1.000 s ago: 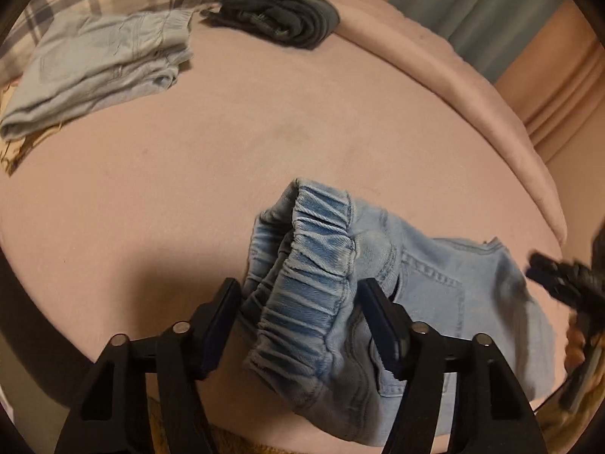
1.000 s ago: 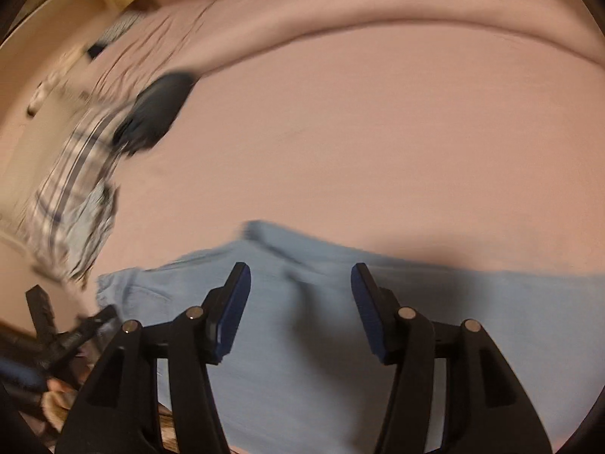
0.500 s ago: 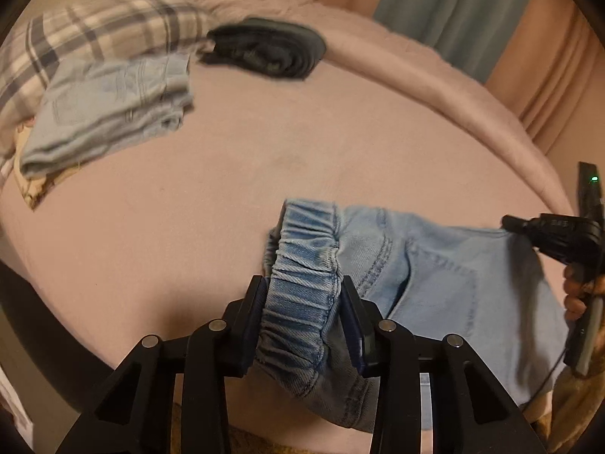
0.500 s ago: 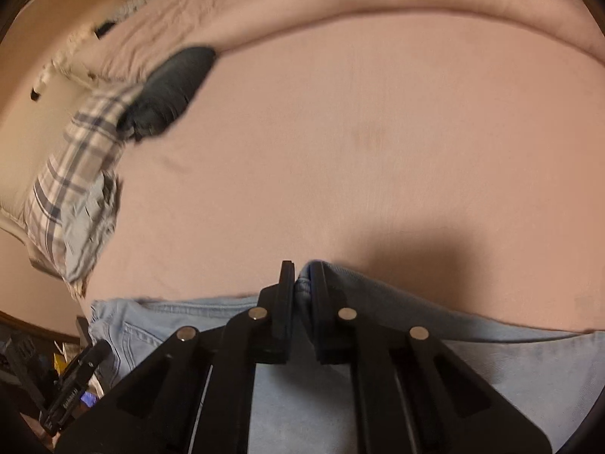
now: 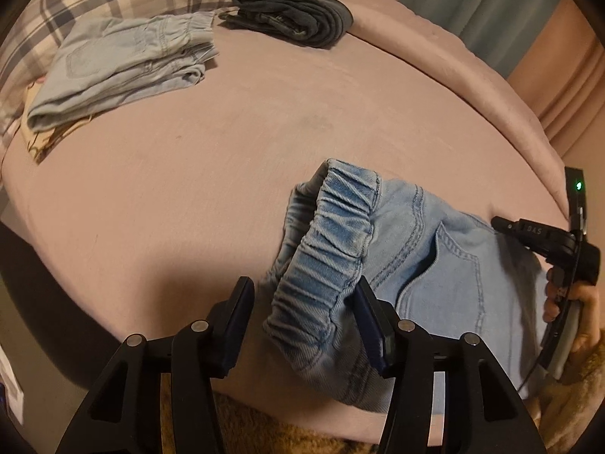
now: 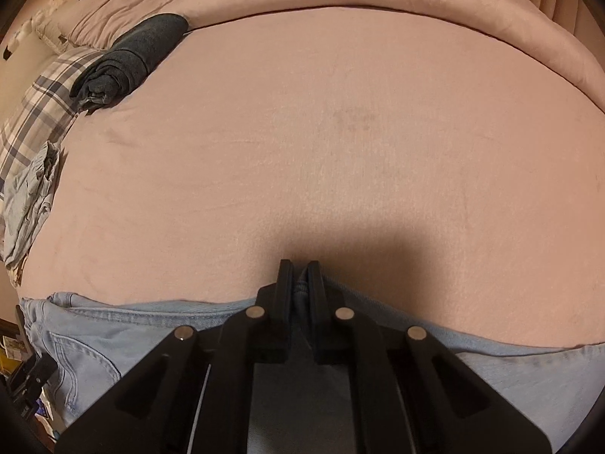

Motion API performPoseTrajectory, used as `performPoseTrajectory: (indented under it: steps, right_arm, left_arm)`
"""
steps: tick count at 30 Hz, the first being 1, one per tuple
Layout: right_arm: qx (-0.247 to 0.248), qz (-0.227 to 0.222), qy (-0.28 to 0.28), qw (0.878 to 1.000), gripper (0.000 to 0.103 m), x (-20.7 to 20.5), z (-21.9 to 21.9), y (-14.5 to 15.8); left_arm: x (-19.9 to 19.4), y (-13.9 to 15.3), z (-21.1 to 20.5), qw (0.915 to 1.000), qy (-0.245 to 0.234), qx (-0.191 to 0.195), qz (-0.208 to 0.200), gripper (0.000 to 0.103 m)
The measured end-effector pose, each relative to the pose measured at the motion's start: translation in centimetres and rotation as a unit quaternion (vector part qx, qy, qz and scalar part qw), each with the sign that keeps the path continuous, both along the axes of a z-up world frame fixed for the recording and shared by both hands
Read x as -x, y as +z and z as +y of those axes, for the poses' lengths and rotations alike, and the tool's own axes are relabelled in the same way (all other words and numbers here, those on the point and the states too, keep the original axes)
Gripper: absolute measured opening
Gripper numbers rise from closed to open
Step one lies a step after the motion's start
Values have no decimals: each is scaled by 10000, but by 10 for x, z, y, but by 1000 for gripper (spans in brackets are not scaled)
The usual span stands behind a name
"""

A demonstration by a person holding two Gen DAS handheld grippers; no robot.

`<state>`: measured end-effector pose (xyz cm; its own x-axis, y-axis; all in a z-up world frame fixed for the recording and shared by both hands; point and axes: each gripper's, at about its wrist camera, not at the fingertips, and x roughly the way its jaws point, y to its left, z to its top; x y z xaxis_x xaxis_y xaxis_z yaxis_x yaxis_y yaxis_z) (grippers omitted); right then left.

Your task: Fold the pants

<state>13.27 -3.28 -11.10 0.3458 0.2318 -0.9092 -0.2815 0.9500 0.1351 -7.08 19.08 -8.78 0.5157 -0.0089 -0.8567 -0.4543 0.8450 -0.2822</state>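
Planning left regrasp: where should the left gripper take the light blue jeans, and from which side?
Grip the bunched elastic waistband of the light blue jeans. It stands raised off the pink bed, directly between the open left gripper fingers, so come straight forward from the near edge and close across it.

A pink-covered bed [image 5: 234,121] is seen under dim warm light (curtains [image 5: 503,19] hung behind, teal and peach).

Right tongs [image 6: 300,278] pinching light jeans [image 6: 151,325] edge on pink bed [image 6: 340,132].
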Motion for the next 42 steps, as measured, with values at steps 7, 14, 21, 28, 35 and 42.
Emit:
performPoseTrajectory:
  steps: [7,14,21,28,35,42]
  right_arm:
    - [60,5,-2,10000,5,-1,1,-2]
    - [107,-26,1,9999,5,0,1,-3]
    - [181,-41,12,9998,6,0,4,-3]
    - [220,-79,11,9997,6,0,5,-4]
    - [282,-137,25,9995,6,1,6,-4]
    - [287,-144,14,9995,6,1,6,-5]
  left_arm:
    - [10,54,1,9986,-54,139,-512,55]
    - [-50,56,-17,9949,-664,269,-715,55]
    - [-79,17,-25,9970,-723,-65,-257,33]
    - [-74,5,-19,9981,-559,-232,-102,16]
    - [-73,3,-19,9977,-563,-358,-79,16]
    - [-75,1,-18,9981,-528,-292,-97,16]
